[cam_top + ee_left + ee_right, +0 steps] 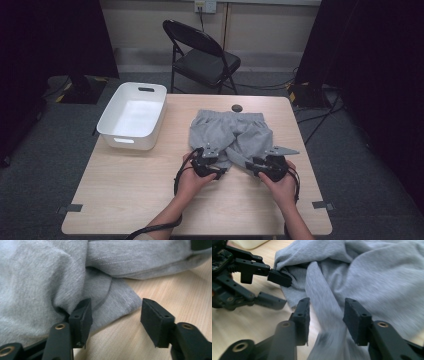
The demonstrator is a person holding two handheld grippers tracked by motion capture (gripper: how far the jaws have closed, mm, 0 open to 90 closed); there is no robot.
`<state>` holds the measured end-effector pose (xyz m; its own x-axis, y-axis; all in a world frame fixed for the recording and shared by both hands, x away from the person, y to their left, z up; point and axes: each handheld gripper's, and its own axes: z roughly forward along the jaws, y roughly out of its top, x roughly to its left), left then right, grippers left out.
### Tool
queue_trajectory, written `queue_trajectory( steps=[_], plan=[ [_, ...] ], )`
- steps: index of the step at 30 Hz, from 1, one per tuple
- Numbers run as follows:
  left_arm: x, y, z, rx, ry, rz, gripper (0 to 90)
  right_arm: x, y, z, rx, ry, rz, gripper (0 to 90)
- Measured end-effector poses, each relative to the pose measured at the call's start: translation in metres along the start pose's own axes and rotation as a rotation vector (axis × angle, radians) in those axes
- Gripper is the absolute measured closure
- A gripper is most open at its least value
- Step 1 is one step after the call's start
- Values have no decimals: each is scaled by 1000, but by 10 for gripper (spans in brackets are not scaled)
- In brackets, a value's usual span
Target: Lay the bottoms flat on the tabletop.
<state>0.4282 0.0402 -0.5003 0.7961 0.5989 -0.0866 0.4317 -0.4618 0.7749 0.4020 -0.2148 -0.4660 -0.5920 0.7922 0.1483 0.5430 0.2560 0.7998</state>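
Note:
Grey shorts (pixel 230 132) lie crumpled on the wooden table (pixel 130 195), waistband at the far side. My left gripper (pixel 214 159) sits at the near left hem and my right gripper (pixel 256 164) at the near right leg. In the left gripper view the jaws (pixel 115 308) stand open around a corner of the grey cloth (pixel 37 277), with the left pad against a fold. In the right gripper view my right gripper (pixel 325 312) is open, and a strip of the cloth (pixel 374 272) runs between its pads. The left gripper (pixel 275 290) shows there too, open at the cloth's edge.
A white plastic bin (pixel 125 141) stands on the table's far left. A small black disc (pixel 236 107) lies beyond the waistband. A black folding chair (pixel 205 55) stands behind the table. Bare wood stretches along the near and left side.

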Motion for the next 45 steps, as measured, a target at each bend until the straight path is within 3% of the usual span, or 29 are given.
queue_trajectory(
  steps=[2, 6, 7, 8, 9, 12, 14, 15, 16, 19, 22, 29, 32, 34, 36, 37, 38, 40, 42, 43, 45],
  plan=[
    [0, 0, 1, 6, -8, 8, 399, 0, 1, 8, 3, -8, 6, 482],
    [0, 1, 1, 12, -8, 28, 388, -1, -1, 18, 35, -2, -3, 587],
    [1, 1, 1, 11, -9, 28, 392, 2, -4, 21, 53, 22, -15, 669],
    [1, 1, 1, 11, -9, 28, 402, 2, -4, 21, 53, 22, -15, 669],
    [0, 0, 1, 15, 0, 47, 411, 6, -8, 21, 59, 58, -21, 685],
    [-2, 1, 2, 22, 15, 73, 411, 10, -13, 21, 73, 74, -36, 677],
    [-2, 1, 2, 23, 18, 76, 412, 12, -14, 22, 88, 71, -45, 675],
    [-3, 1, 2, 24, 22, 78, 413, 14, -19, 25, 130, 51, -89, 690],
    [-3, 1, 2, 24, 22, 78, 414, 14, -22, 24, 117, 50, -103, 700],
    [-3, 1, 2, 23, 27, 76, 420, 13, -24, 21, 118, 46, -98, 837],
    [-3, 1, 2, 22, 29, 75, 429, 11, -25, 15, 126, 25, -84, 868],
    [-2, 1, 2, 19, 28, 73, 447, -3, -32, -6, 138, 3, -62, 872],
    [-2, 1, 2, 18, 28, 73, 448, -19, -42, -24, 168, -28, -27, 873],
    [-2, 1, 2, 19, 27, 72, 448, -25, -46, -32, 173, -22, 22, 871],
    [-2, 1, 2, 19, 27, 73, 448, -26, -47, -35, 177, -37, 21, 865],
    [-2, 1, 2, 19, 28, 73, 448, -26, -47, -39, 144, -28, 34, 751],
    [-2, 1, 2, 19, 27, 72, 448, -26, -47, -39, 144, -28, 34, 751],
    [-2, 1, 2, 19, 30, 72, 447, -20, -41, -39, 94, -28, -19, 715],
    [-2, 1, 2, 19, 30, 72, 445, -17, -38, -38, 79, -25, -29, 710],
    [-2, 1, 2, 20, 31, 71, 444, -11, -32, -34, 48, 5, -37, 706],
    [-3, 1, 2, 20, 31, 71, 441, -6, -28, -27, 51, 11, -59, 710]
  ],
)
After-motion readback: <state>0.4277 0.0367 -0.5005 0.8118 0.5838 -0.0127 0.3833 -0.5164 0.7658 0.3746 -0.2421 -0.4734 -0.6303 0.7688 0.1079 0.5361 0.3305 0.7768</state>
